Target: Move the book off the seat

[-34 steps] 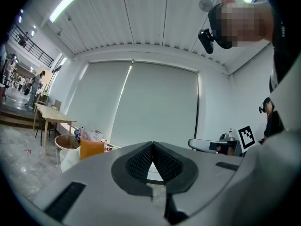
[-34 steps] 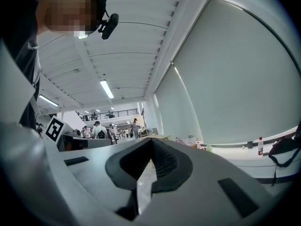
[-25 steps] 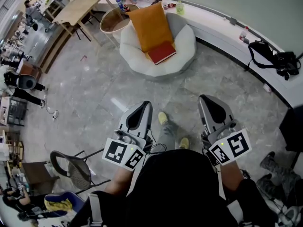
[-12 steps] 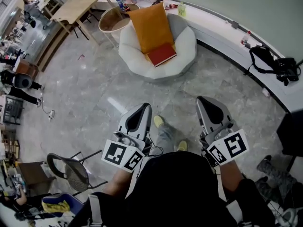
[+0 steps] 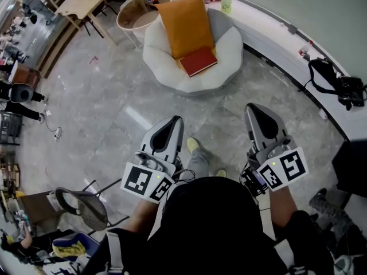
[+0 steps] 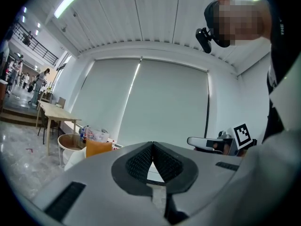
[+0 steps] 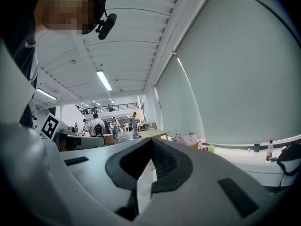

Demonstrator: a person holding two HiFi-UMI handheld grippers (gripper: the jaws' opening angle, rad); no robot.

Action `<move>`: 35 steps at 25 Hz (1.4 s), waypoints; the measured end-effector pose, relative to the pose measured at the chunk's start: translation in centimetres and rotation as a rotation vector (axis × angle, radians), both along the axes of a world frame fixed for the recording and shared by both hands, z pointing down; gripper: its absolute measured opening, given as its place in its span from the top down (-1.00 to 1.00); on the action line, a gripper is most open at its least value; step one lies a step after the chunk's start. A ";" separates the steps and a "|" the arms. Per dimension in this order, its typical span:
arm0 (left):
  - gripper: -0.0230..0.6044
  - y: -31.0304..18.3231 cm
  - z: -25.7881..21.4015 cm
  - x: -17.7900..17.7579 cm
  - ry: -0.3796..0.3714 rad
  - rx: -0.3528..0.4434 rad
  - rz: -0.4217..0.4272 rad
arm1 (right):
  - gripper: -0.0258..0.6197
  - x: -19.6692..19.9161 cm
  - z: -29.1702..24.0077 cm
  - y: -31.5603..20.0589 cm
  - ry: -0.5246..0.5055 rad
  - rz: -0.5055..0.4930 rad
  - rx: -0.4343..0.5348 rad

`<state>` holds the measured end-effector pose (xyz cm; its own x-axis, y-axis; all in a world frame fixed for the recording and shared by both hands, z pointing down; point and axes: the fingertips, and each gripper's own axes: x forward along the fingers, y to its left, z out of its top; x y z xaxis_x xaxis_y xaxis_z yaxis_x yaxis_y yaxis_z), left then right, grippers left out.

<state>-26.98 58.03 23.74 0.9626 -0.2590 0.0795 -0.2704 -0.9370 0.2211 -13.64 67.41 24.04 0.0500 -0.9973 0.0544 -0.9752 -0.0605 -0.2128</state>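
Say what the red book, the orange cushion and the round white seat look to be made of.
Book: hard cover, probably cloth or matte board; flat, sharp-cornered, no glare.
Cushion: likely woven fabric, matte, with softly bowed edges.
Seat: padded upholstery, likely plush fabric; puffed, lobed rim, no shine.

In the upper middle of the head view, the book (image 5: 198, 61) is red, the cushion (image 5: 184, 24) orange and the seat (image 5: 172, 67) off-white. The floor (image 5: 92, 96) is grey marble with pale veining. My left hand-held gripper (image 5: 172, 122) and right hand-held gripper (image 5: 255, 109) are light grey with dark ribbed pads and black-and-white square markers. My shoes (image 5: 194, 145) are yellow.
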 end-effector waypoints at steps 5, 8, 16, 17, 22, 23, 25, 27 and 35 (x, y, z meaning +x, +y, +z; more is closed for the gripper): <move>0.90 -4.1 0.2 1.9 0.003 -0.016 0.002 | 0.89 1.3 0.5 -4.3 0.006 -0.008 -0.030; 0.90 -6.3 0.2 2.5 -0.003 -0.021 0.009 | 0.89 1.7 0.5 -6.4 -0.002 -0.007 -0.040; 0.90 -10.8 0.4 3.6 0.017 -0.020 0.019 | 0.89 2.3 0.9 -10.8 0.004 -0.004 -0.052; 0.90 -11.3 0.4 3.7 0.018 -0.020 0.021 | 0.89 2.3 0.9 -11.4 0.006 -0.004 -0.052; 0.90 -14.0 0.6 3.7 0.014 -0.020 0.027 | 0.89 2.2 0.9 -14.6 0.012 -0.008 -0.055; 0.90 -14.6 0.6 3.7 0.013 -0.021 0.028 | 0.89 2.2 0.9 -15.4 0.013 -0.009 -0.053; 0.90 -15.8 0.5 3.7 0.012 -0.024 0.031 | 0.89 2.1 0.7 -16.7 0.015 -0.014 -0.050; 0.90 -16.7 0.5 3.8 0.012 -0.021 0.035 | 0.89 2.0 0.8 -17.8 0.012 -0.016 -0.048; 0.90 -19.4 0.9 3.5 0.024 -0.021 0.058 | 0.89 1.6 1.7 -20.5 0.014 0.003 -0.054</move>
<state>-23.52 38.62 24.63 0.9776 -0.2015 0.0614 -0.2105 -0.9459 0.2470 -12.00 46.96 25.74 0.0545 -0.9927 0.1072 -0.9778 -0.0748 -0.1958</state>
